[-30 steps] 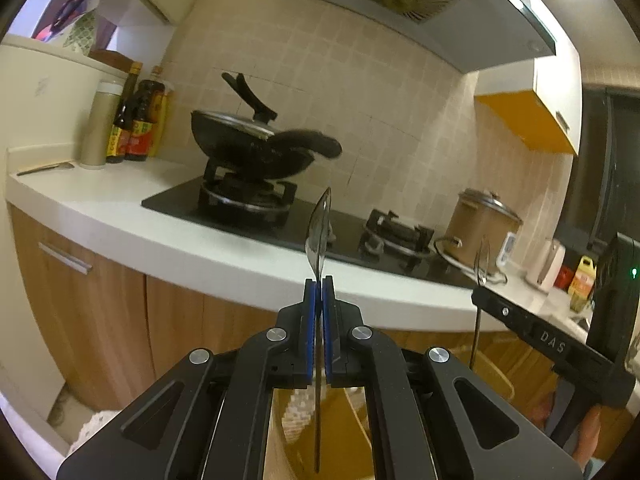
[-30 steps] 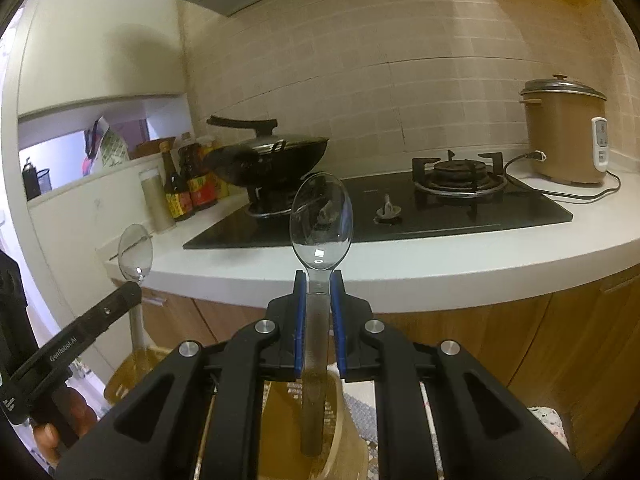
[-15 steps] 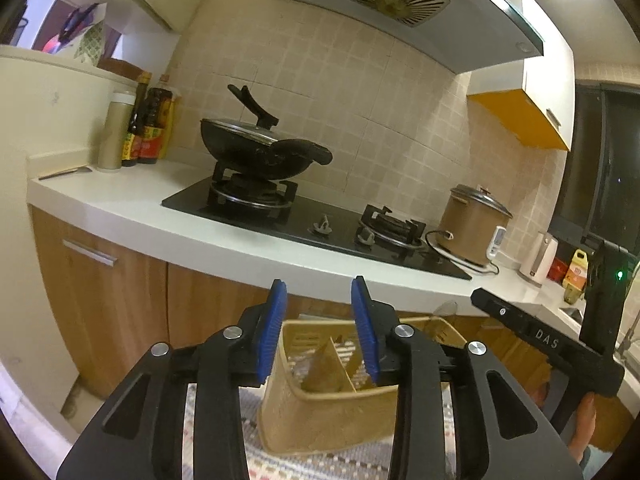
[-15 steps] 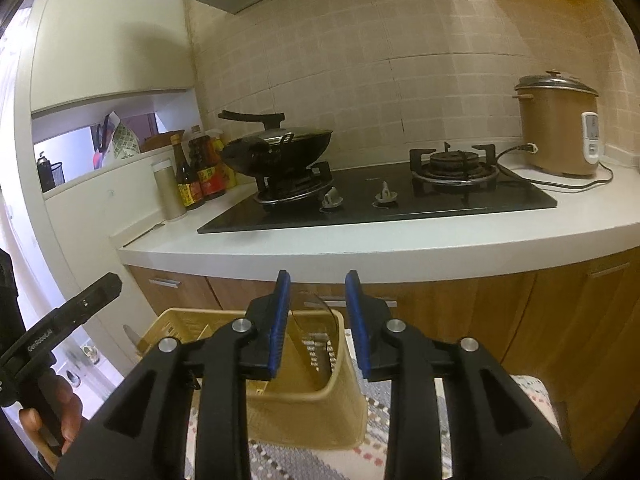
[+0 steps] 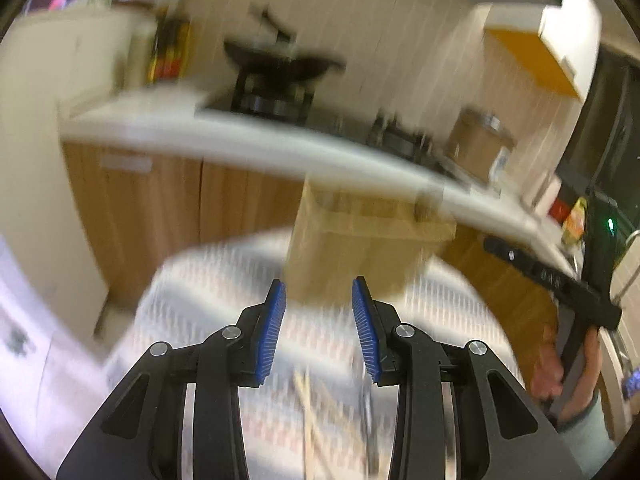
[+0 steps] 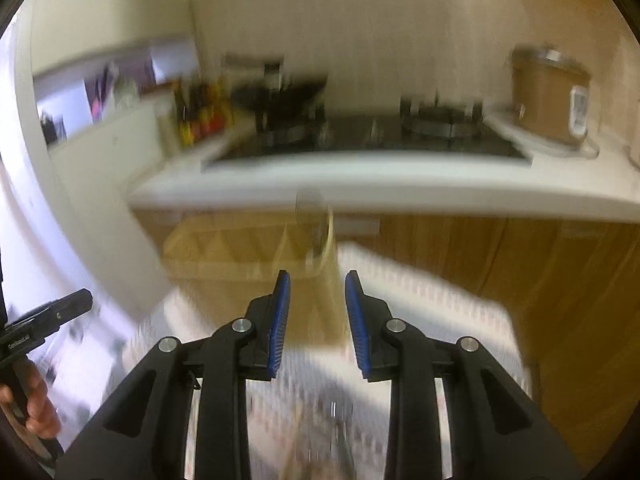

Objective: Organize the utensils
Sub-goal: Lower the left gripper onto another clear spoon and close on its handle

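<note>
Both grippers' fingers [image 5: 276,320] [image 6: 280,312] stand open and empty, utensil basket [image 5: 360,256] just beyond.

Table under a patterned cloth [image 5: 224,292] — tan utensil basket [image 5: 360,264] stands on it, blurred chopsticks [image 5: 306,396] and a metal utensil [image 5: 367,408] lie nearer.

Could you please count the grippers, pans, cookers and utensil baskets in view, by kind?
Grippers: 2 (left gripper, right gripper)
Wok: 1
Rice cooker: 1
Utensil basket: 1
Total: 5
</note>
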`<state>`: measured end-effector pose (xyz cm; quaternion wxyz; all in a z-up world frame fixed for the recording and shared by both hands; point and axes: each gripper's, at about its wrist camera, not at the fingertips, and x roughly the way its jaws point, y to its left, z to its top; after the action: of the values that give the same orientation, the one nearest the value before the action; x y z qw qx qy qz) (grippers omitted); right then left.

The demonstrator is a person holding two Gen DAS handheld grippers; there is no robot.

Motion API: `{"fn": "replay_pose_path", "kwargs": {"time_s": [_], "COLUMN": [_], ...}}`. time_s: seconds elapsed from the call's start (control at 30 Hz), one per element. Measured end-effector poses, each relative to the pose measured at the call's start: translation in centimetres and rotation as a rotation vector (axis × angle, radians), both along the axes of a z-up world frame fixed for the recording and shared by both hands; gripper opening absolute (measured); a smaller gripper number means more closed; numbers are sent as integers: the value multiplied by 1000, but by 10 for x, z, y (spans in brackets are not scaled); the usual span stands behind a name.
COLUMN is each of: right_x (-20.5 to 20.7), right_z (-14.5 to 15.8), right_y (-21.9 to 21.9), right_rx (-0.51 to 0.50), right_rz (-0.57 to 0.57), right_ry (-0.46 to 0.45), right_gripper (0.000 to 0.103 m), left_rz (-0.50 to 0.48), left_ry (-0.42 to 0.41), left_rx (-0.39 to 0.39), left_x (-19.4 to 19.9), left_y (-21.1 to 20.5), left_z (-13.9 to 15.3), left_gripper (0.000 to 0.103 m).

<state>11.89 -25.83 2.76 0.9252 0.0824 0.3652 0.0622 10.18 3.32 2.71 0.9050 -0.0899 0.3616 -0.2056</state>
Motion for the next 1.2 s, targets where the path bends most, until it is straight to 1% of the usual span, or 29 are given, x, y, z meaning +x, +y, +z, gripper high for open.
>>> {"fn": "replay_pose_path", "kwargs": {"time_s": [0.03, 0.07, 0.13, 0.2, 0.23, 0.27, 0.3, 0.37, 0.43, 0.57, 0.67, 0.8, 0.93, 1.0, 1.1, 1.13, 1.2], "right_x": [-1, -1, -4, -5, -4, -3, -2, 0, 1, 4, 8, 8, 14, 19, 20, 19, 19], "right_z": [-9, -21, -43, -60, -68, -73, -78, -89, -95, -106, -116, -123, -123, -124, -120, -118, -119], "right_y": [0, 0, -3, -9, -13, -15, -18, -25, -28, -24, -15, -5, 9, 14, 11, 8, 4], "right_rx": [8, 21, 61, 91, 90, 82, 75, 87, 96, 49, 30, -8, -55, -59, -20, -23, -35], "right_rz": [13, 22, 31, 27, 15, 7, 1, 12, 21, 44, 81, 102, 112, 117, 115, 106, 99], "right_ry": [50, 113, 211, 280, 315, 340, 366, 422, 449, 489, 519, 529, 525, 527, 520, 514, 520], "right_gripper": [26, 26, 26, 26, 26, 26, 26, 26, 26, 26, 26, 26, 26, 25, 25, 25, 25], "left_rz": [-2, -7, -36, -57, -79, -95, -130, -175, -211, -228, -227, -245, -248, -242, -255, -249, -243], "left_ry": [57, 93, 198, 253, 275, 288, 306, 317, 331, 350, 360, 377, 381, 384, 411, 413, 407], "left_rx": [1, -5, -47, -61, -63, -63, -60, -41, 13, 108, 142, 172, 204, 199, 103, 101, 130], "left_x": [-4, -5, -6, -7, -6, -5, -4, -3, 0, 7, 12, 17, 22, 25, 30, 32, 33], "left_y": [3, 5, 7, 2, -4, -8, -19, -37, -58, -85, -91, -99, -107, -106, -96, -94, -95], "left_z": [-10, -17, -41, -58, -64, -68, -74, -82, -91, -107, -113, -121, -129, -131, -130, -130, -131], "left_gripper": [33, 33, 33, 33, 33, 33, 33, 33, 33, 33, 33, 33, 33, 33, 33, 33, 33]}}
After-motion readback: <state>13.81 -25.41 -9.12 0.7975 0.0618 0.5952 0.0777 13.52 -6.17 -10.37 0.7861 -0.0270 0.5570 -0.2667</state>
